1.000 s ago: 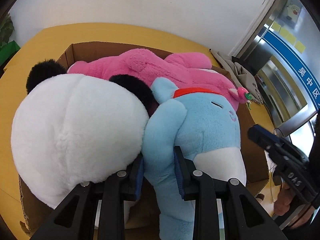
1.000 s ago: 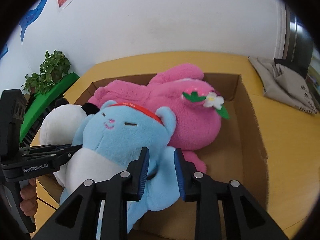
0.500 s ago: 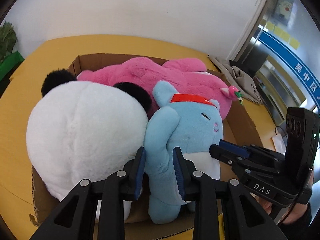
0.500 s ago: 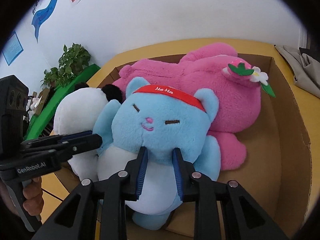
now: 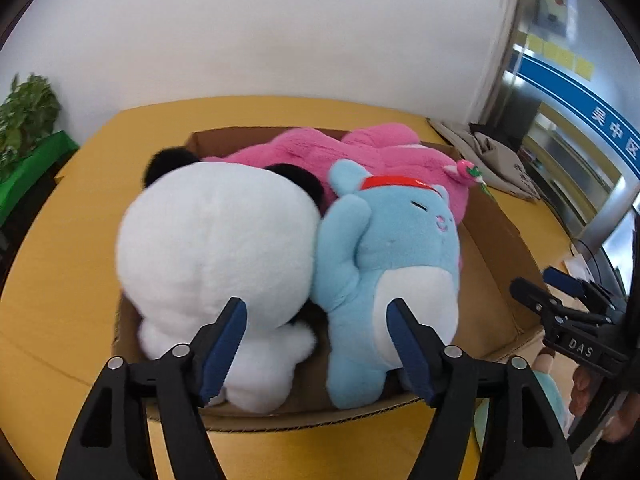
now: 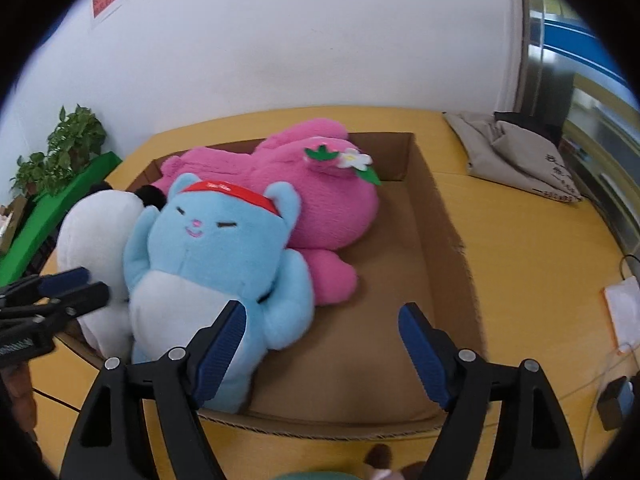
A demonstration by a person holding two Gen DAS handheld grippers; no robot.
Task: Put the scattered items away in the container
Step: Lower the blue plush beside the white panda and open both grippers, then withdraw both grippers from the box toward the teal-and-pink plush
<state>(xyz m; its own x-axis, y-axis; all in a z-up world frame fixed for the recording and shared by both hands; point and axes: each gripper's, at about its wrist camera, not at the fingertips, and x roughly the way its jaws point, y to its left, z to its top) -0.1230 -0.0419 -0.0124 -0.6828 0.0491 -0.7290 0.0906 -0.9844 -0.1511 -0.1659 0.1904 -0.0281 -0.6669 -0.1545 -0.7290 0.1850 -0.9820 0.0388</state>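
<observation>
A cardboard box (image 5: 496,240) (image 6: 440,220) on the yellow table holds three plush toys. A blue bear with a red headband (image 5: 396,256) (image 6: 216,248) lies at the front. A white panda (image 5: 216,256) (image 6: 100,232) lies to its left. A pink rabbit with a strawberry flower (image 5: 360,152) (image 6: 320,192) lies behind. My left gripper (image 5: 318,344) is open and empty, pulled back above the box's near edge. My right gripper (image 6: 322,348) is open and empty over the box's front right part.
A grey cloth bag (image 6: 516,156) lies on the table at the back right. A green plant and green bench (image 6: 60,168) stand to the left. A teal plush (image 5: 520,412) lies outside the box near the right hand. A white card and cables (image 6: 622,312) lie at the right edge.
Both grippers have let go of the blue bear, opened wide and drawn back from the box. The blue bear now lies in the box beside the panda.
</observation>
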